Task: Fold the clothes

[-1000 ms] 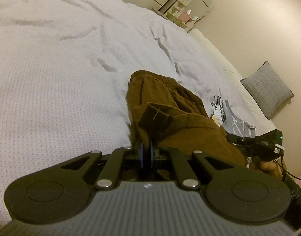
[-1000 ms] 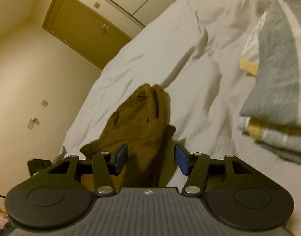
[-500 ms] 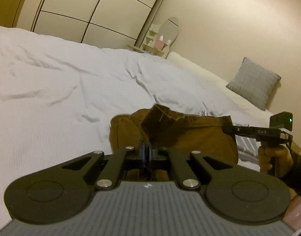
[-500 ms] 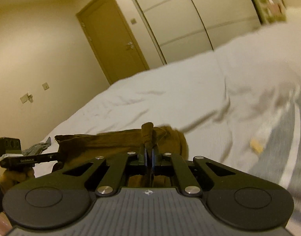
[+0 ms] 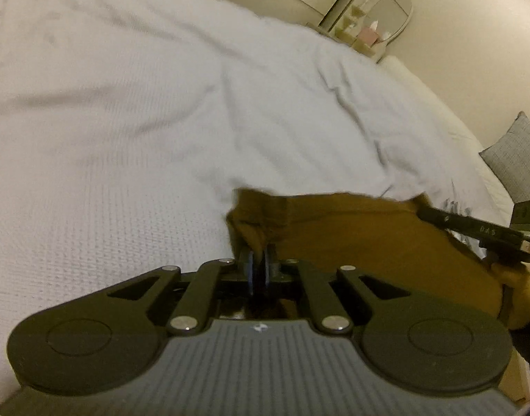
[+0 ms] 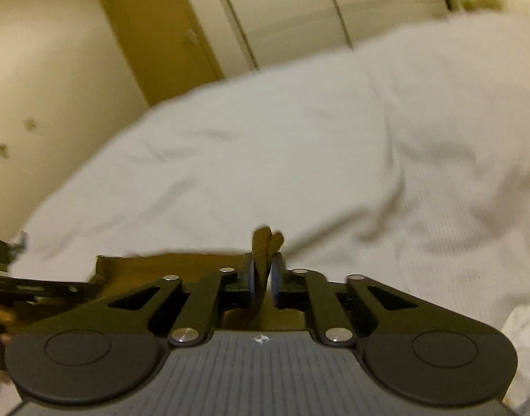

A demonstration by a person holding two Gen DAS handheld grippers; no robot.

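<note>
A pair of brown trousers (image 5: 351,228) is stretched between my two grippers above a white bedspread (image 5: 161,104). My left gripper (image 5: 258,260) is shut on one corner of the brown cloth. The right gripper's fingers (image 5: 473,228) reach into that same view from the right edge, at the cloth's far corner. In the right wrist view my right gripper (image 6: 263,270) is shut on a bunched tip of the brown trousers (image 6: 265,239), and the cloth's taut top edge runs left to the other gripper (image 6: 39,289). Both views are motion-blurred.
A grey cushion (image 5: 518,163) lies at the right side of the bed. A shelf with an oval mirror (image 5: 391,14) stands behind the bed's far corner. Wardrobe panels (image 6: 299,10) and a brown door (image 6: 161,34) line the far wall. A hand (image 5: 518,294) holds the right gripper.
The right gripper went from open to shut on the trousers a second ago. Since then both grippers lifted and spread the cloth flat; the folded grey-striped pile has left the right wrist view.
</note>
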